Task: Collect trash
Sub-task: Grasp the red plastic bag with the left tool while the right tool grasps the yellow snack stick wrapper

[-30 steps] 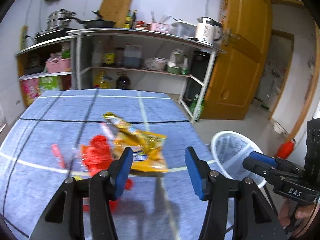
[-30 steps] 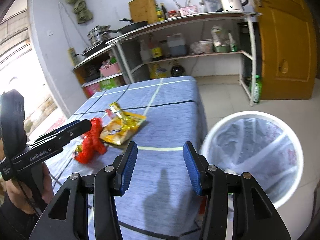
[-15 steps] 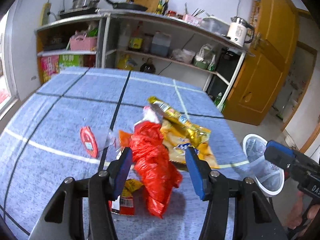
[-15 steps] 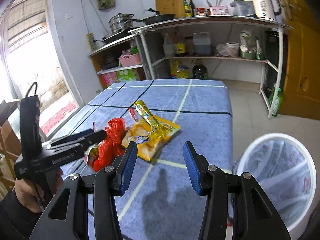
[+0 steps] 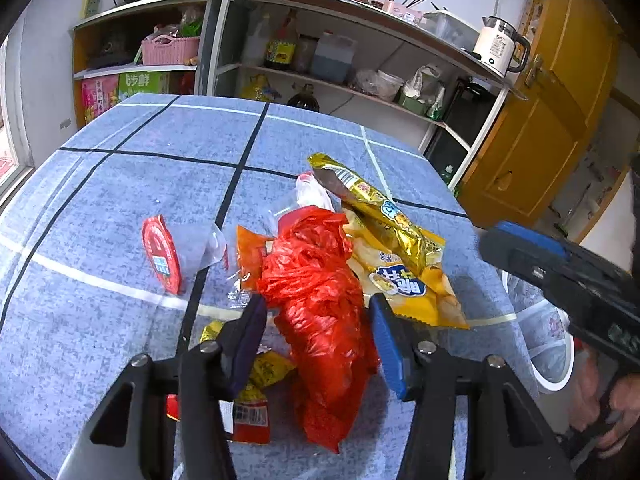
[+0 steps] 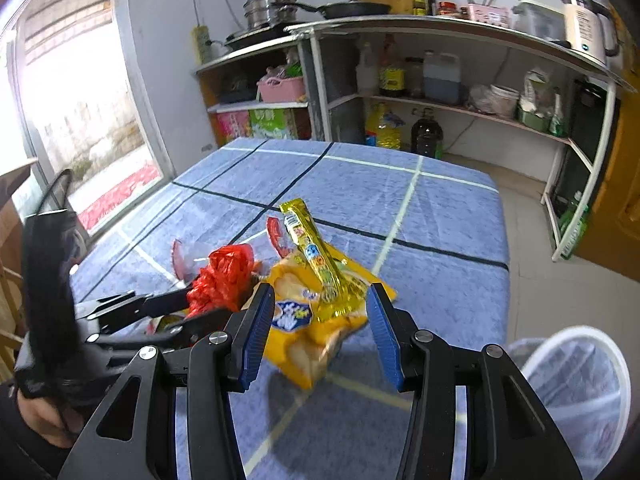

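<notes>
Below, your left tongs straddle, spread, the crumpled red plastic bag; your right tongs, likewise spread, flank the yellow snack packet on the blue-clothed counter.

the green box on the low shelf carries white print that reads roughly "6步鲜"; the first character is uncertain. the white kettle on the top shelf shows a small "55" on its side. the yellow snack bag on the table has large white characters inside a blue-edged patch, too distorted to make out. the pink box beside the green one bears a column of yellow characters, too blurred to read. print on the red lid is too small to read.
</notes>
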The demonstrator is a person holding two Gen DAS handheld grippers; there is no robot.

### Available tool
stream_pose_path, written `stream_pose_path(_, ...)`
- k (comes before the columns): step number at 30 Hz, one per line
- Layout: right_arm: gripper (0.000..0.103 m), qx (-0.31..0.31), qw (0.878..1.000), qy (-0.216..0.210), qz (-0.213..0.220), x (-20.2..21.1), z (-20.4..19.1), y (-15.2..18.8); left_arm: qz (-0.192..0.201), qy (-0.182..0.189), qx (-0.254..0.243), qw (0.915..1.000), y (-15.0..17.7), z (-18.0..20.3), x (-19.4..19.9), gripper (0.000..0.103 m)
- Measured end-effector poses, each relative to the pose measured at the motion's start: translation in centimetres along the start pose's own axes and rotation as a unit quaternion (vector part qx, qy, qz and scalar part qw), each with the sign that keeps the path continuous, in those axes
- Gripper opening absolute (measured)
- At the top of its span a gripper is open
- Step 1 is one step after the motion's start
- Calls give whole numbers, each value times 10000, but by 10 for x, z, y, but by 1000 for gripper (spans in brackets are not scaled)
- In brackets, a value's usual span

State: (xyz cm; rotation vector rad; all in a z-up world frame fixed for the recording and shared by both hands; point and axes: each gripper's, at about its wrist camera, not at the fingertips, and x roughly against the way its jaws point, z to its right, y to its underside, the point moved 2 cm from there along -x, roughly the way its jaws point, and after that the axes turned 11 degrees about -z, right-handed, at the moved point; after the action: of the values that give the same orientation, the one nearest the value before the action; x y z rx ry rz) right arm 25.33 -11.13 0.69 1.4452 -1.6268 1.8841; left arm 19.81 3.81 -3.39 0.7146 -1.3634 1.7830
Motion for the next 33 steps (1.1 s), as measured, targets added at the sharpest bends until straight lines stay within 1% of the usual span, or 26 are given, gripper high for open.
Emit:
stream_pose_path(2,49,92,9999,22,-94,-12,-1,-5,10,34,-27,10000,0,-1,1,47)
stream_pose_path(5,48,139,9996,57,-245,-29,-1,-10,54,46,-20,10000,2,-4,5,46)
stream_pose_path(7,42,150,9992,100,-352,-38,1,-12,80,81,-15,9999,3,-6,7,46)
stream_pose_path(8,41,163,9990,112,-402,-43,1,-13,99,102,-23,9999,4,-6,9,45)
stream_pose_path(11,34,186,9984,123,-523,-56,1,-15,173,138,-46,9997,4,-7,15,45)
stream_pose_path(14,25,183,9978,177,-608,-64,1,-16,234,193,-37,9995,4,-8,20,45)
stream_pose_path(15,20,173,9978,187,-620,-65,2,-16,250,206,-39,9995,4,-9,22,45)
stream_pose_path(16,18,152,9977,187,-628,-65,3,-16,263,217,-41,9994,4,-9,22,45)
stream_pose_path(23,14,66,9984,229,-505,-57,6,-15,327,228,-76,9992,2,-9,26,45)
stream_pose_path(33,13,-85,9996,241,-106,-16,11,-5,505,229,-150,9983,3,-4,38,45)
